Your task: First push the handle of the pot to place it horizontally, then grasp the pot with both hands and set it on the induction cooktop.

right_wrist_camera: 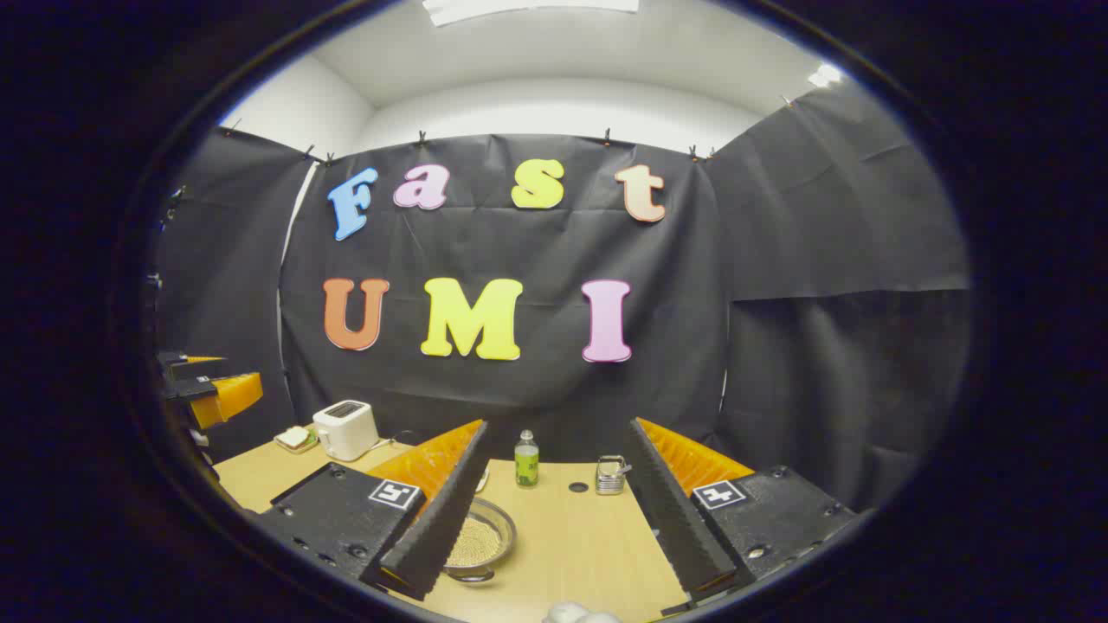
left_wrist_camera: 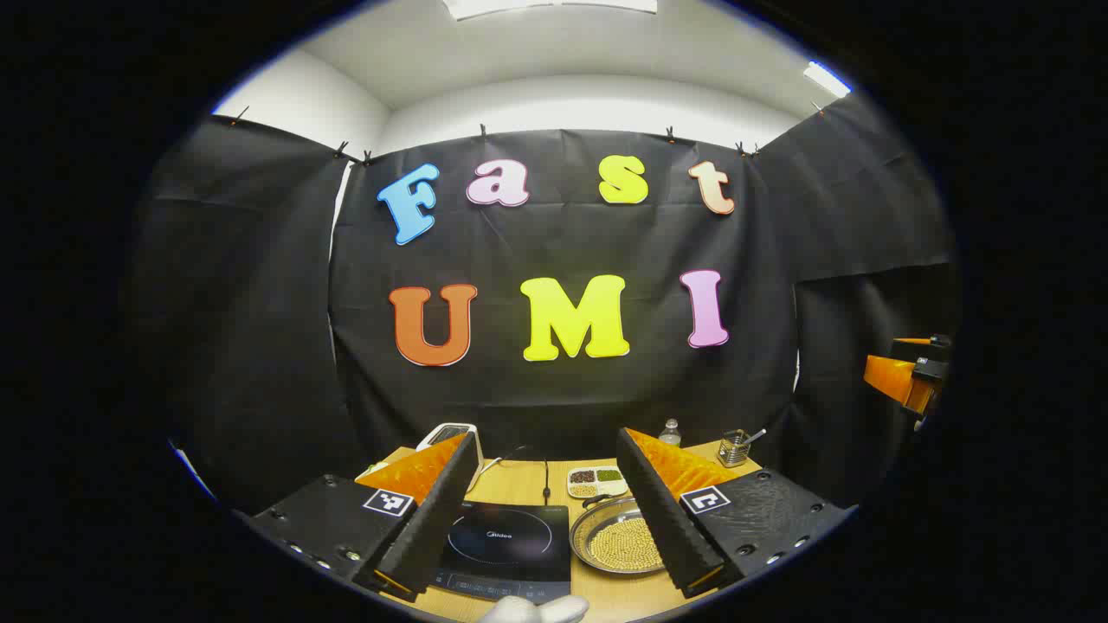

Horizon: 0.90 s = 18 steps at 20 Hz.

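Two hand-held grippers, left [left_wrist_camera: 547, 510] and right [right_wrist_camera: 554, 519], gape empty above one induction cooktop [left_wrist_camera: 506, 547] and one pan [left_wrist_camera: 619, 536].

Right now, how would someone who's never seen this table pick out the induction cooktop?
Start at the wooden table below the booth's black wall. The induction cooktop is the flat black slab lying left of the round metal pan of beans. It alone is square, dark and glassy.

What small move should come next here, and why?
Likely lower the right gripper toward the pot to find its handle. It and the left gripper are open, holding nothing, above the table, and the pot sits beside the induction cooktop, not on it.
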{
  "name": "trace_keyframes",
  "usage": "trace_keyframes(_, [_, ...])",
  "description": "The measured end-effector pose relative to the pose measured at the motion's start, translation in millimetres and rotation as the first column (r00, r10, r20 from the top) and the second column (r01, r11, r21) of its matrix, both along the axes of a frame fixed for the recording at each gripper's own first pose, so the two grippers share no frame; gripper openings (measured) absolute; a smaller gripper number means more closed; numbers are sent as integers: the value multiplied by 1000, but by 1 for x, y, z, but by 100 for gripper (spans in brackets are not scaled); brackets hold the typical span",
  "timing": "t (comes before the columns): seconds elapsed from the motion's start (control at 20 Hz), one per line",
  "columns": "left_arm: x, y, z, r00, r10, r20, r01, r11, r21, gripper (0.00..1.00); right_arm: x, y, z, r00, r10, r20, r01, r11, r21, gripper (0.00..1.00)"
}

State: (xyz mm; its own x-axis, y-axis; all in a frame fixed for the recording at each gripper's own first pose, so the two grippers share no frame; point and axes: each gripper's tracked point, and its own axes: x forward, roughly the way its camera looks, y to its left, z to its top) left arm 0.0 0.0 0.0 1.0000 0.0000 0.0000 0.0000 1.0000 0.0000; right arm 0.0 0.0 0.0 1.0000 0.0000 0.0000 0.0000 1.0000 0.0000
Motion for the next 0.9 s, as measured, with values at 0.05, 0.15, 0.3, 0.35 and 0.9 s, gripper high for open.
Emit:
trace_keyframes(0.05, [1,0,2,1000,-3,3,3,1000,1,96,0,0,2,1000,-3,4,3,1000,0,98])
trace_keyframes(0.15, [1,1,4,1000,-6,7,6,1000,7,96,0,2,2,1000,-6,6,6,1000,-2,98])
trace_keyframes(0.3, [2,2,5,1000,-11,12,11,1000,11,96,1,2,5,1000,-15,5,15,1000,-8,98])
trace_keyframes(0.35, [3,3,5,1000,-13,11,13,1000,12,96,0,3,3,1000,-17,5,17,1000,-9,98])
trace_keyframes(0.9, [4,16,3,1000,-20,14,20,1000,14,96,4,16,1,1000,-30,7,30,1000,-5,98])
